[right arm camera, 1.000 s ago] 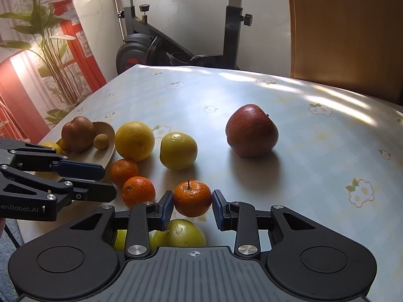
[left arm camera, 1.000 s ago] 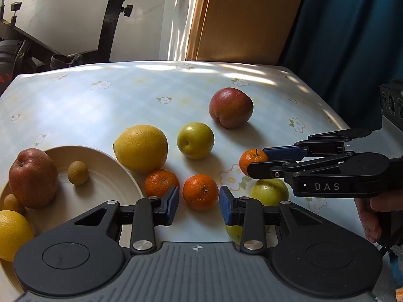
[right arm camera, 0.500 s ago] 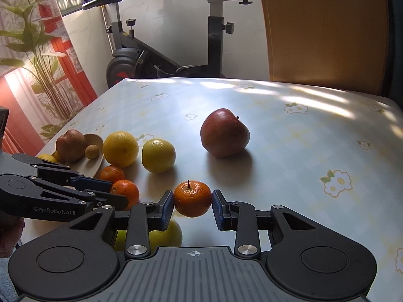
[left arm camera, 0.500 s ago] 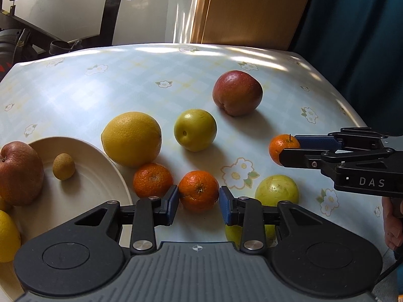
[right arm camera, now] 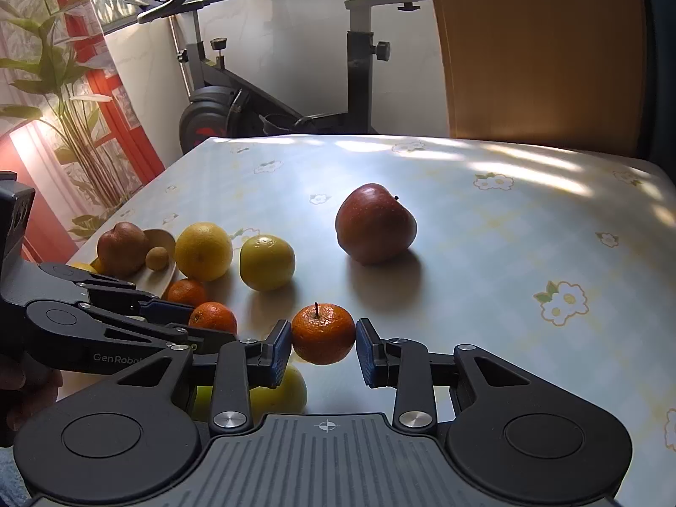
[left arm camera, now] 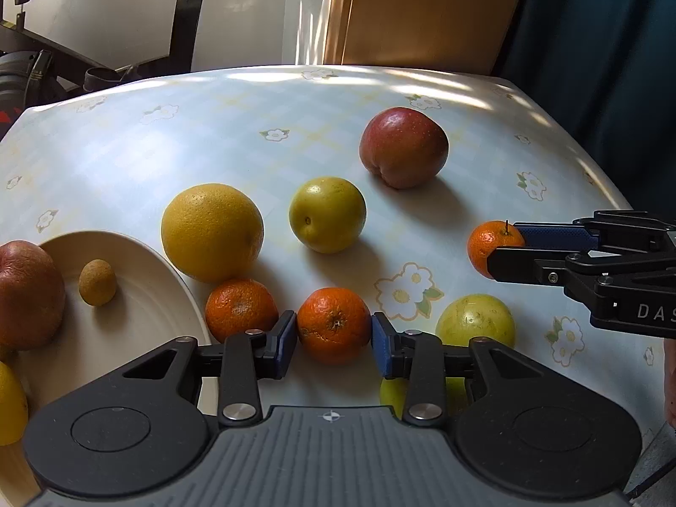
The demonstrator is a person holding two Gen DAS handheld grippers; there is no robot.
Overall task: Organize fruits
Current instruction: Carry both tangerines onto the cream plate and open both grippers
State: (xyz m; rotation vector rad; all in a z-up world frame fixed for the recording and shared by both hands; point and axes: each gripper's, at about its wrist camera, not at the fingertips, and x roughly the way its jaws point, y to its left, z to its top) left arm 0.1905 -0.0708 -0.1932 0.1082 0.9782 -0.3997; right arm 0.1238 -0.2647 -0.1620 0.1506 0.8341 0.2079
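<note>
My left gripper [left arm camera: 333,340] is shut on a mandarin [left arm camera: 333,324] that sits low over the table. It also shows in the right wrist view [right arm camera: 186,329] at the left. My right gripper [right arm camera: 324,350] is shut on a stemmed mandarin [right arm camera: 323,331]; the left wrist view shows this gripper [left arm camera: 505,247] at the right with that mandarin [left arm camera: 486,245]. A third mandarin [left arm camera: 238,308] lies beside the cream plate [left arm camera: 143,308], which holds a red apple [left arm camera: 25,291], a small brown fruit [left arm camera: 97,282] and a yellow fruit [left arm camera: 8,405].
On the flowered tablecloth [left arm camera: 211,135] lie a large yellow orange [left arm camera: 211,230], a yellow-green fruit [left arm camera: 327,213], a red apple [left arm camera: 403,145] and a green fruit [left arm camera: 475,321]. An exercise bike [right arm camera: 253,97] stands behind the table. The right table edge is close.
Both grippers have closed on their mandarins. The left gripper moved forward onto its mandarin. The right gripper has risen a little with its mandarin.
</note>
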